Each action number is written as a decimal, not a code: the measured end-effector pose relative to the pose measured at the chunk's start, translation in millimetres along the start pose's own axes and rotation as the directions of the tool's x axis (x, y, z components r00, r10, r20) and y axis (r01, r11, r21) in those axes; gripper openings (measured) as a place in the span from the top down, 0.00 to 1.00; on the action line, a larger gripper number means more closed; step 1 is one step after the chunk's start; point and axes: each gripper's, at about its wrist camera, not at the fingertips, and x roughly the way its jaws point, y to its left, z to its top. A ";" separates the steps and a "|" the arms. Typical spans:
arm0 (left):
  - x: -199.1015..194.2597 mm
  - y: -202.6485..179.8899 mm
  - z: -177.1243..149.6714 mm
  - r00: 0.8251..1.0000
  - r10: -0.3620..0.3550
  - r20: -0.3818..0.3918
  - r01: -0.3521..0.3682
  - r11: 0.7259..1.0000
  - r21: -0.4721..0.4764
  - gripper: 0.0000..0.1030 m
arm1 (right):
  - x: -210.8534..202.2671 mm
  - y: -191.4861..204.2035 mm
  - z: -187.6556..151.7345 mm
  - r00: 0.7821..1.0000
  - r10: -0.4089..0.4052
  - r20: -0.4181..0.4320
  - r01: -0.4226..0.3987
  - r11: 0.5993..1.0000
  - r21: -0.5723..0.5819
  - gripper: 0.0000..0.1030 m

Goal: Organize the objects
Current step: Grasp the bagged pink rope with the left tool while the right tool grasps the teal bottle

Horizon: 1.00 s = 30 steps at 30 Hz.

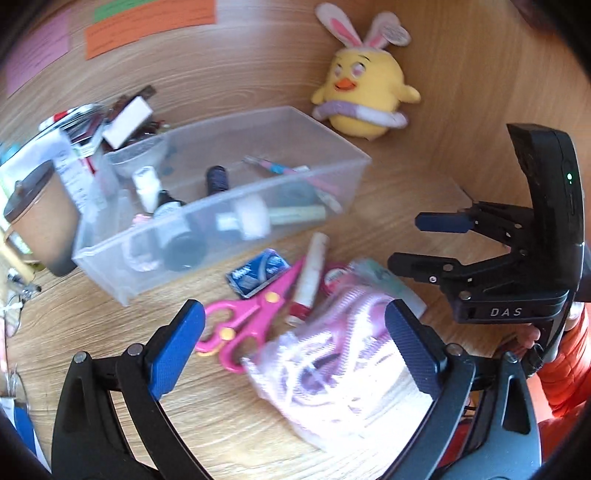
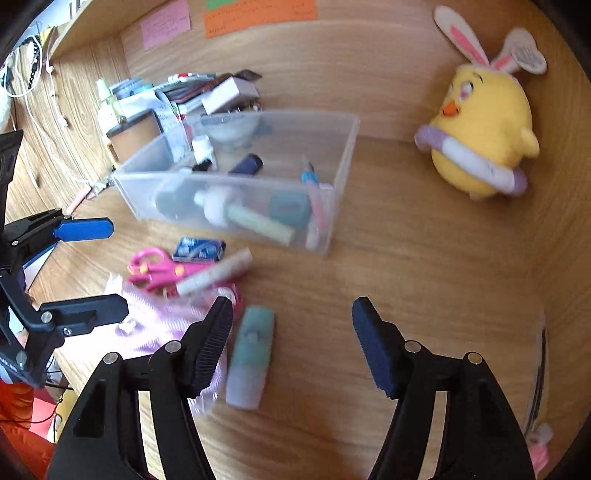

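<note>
A clear plastic box (image 1: 236, 221) (image 2: 332, 155) with several small items sits on the wooden desk. In front of it lie pink scissors (image 1: 247, 321) (image 2: 155, 269), a blue packet (image 1: 258, 273) (image 2: 199, 249), a white and red tube (image 1: 310, 277) (image 2: 218, 275), a pink-and-white bag (image 1: 332, 365) (image 2: 147, 317) and a teal case (image 2: 251, 354). My left gripper (image 1: 295, 343) (image 2: 98, 273) is open, its fingers either side of the bag and scissors. My right gripper (image 2: 291, 332) (image 1: 417, 243) is open over bare desk, right of the teal case.
A yellow chick plush (image 1: 365, 88) (image 2: 484, 133) with bunny ears sits at the back right. A brown cup (image 1: 40, 218) (image 2: 135, 134) and stacked clutter (image 1: 92, 125) stand left of the box. Coloured notes (image 1: 147, 26) (image 2: 258, 14) hang on the back wall.
</note>
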 end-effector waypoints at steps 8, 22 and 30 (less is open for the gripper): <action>23.4 -24.4 -12.5 0.995 -0.060 -0.074 0.063 0.997 0.042 0.04 | 9.8 -2.1 -18.8 0.997 0.048 -0.053 -0.047 0.999 0.022 0.38; 27.6 -32.1 -42.0 0.992 -0.018 -0.128 0.032 0.994 0.106 0.05 | 15.7 12.4 -14.9 0.998 0.043 -0.044 -0.045 0.997 -0.055 0.78; 21.8 -31.2 -40.3 0.997 -0.042 -0.071 0.048 0.995 0.089 0.34 | 3.6 3.5 -20.1 1.000 0.025 -0.002 -0.025 1.000 -0.008 0.78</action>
